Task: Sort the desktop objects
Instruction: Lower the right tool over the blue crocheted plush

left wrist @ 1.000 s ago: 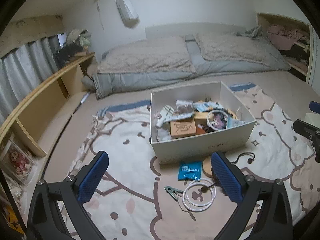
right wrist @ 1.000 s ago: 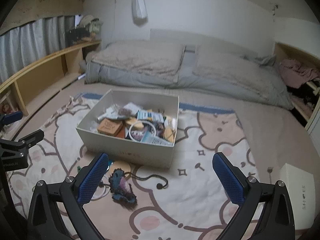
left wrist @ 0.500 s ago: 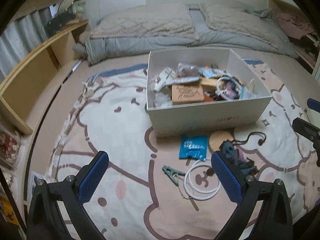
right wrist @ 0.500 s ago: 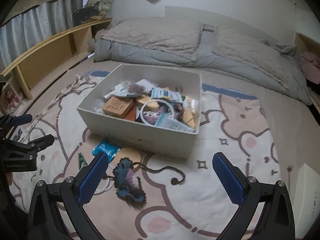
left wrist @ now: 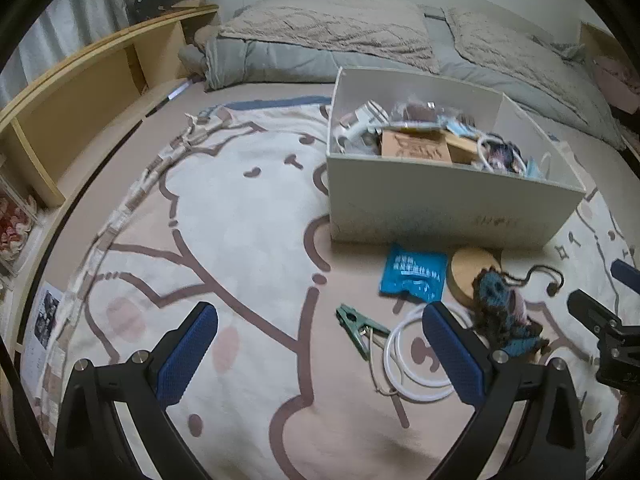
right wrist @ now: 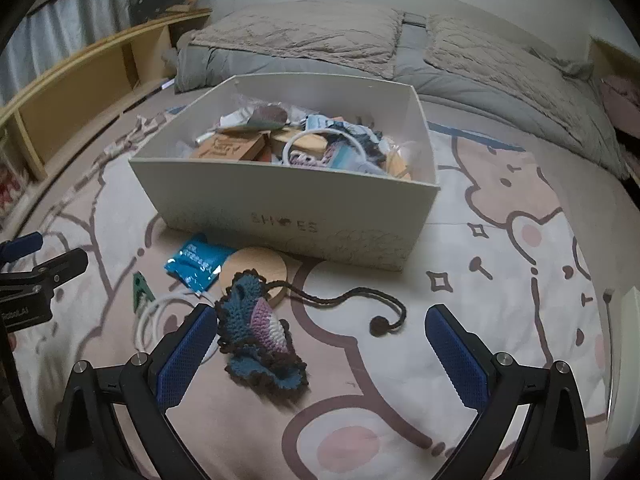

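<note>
One box (right wrist: 288,204), one packet (right wrist: 199,261), one clip (left wrist: 357,327), one cable (left wrist: 412,360), one coaster (right wrist: 256,270).

Rug (left wrist: 248,216): pale, brown cartoon outlines, pink spots, spread on the floor.
Bed (right wrist: 320,40): behind the rug, grey duvet, 2 beige covers side by side.
Shelf (left wrist: 80,92): wooden, along the left wall.
Curtain (left wrist: 72,28): grey, above the shelf.

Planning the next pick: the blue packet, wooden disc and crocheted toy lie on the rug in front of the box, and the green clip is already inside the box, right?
Not quite. The green clip lies on the rug beside the white ring, as the left wrist view shows. The rest is right.
</note>
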A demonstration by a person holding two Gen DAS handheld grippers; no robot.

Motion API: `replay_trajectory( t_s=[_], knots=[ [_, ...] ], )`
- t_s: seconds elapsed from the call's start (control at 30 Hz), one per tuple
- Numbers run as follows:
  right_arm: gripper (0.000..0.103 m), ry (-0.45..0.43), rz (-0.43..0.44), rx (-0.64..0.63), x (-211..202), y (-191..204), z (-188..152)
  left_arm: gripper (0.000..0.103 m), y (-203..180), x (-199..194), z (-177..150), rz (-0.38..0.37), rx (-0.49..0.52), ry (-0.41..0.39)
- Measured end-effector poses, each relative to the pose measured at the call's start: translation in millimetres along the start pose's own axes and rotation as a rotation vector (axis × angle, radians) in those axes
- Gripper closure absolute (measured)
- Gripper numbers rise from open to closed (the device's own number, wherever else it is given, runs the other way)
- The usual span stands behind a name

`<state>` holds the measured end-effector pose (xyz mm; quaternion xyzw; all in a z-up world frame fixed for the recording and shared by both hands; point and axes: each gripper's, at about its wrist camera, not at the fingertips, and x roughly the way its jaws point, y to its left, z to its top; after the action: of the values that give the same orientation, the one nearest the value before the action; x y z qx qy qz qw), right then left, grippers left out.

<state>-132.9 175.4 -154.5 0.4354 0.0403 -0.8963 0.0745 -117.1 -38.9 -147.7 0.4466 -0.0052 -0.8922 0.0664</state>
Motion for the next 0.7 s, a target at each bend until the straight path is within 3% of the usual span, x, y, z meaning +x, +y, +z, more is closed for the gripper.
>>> replay_trajectory(
  t_s=[0.37,0.7],
  knots=[
    [0.000,0.005,-0.069,-0.034,39,18,-16,0.000,-20,19,-25,-0.023,0.098,0.026],
    [0.000,-0.019,-0.159,0.033,64,12,-15,0.000,-17,43,-40,0.023,0.109,0.106]
  ],
)
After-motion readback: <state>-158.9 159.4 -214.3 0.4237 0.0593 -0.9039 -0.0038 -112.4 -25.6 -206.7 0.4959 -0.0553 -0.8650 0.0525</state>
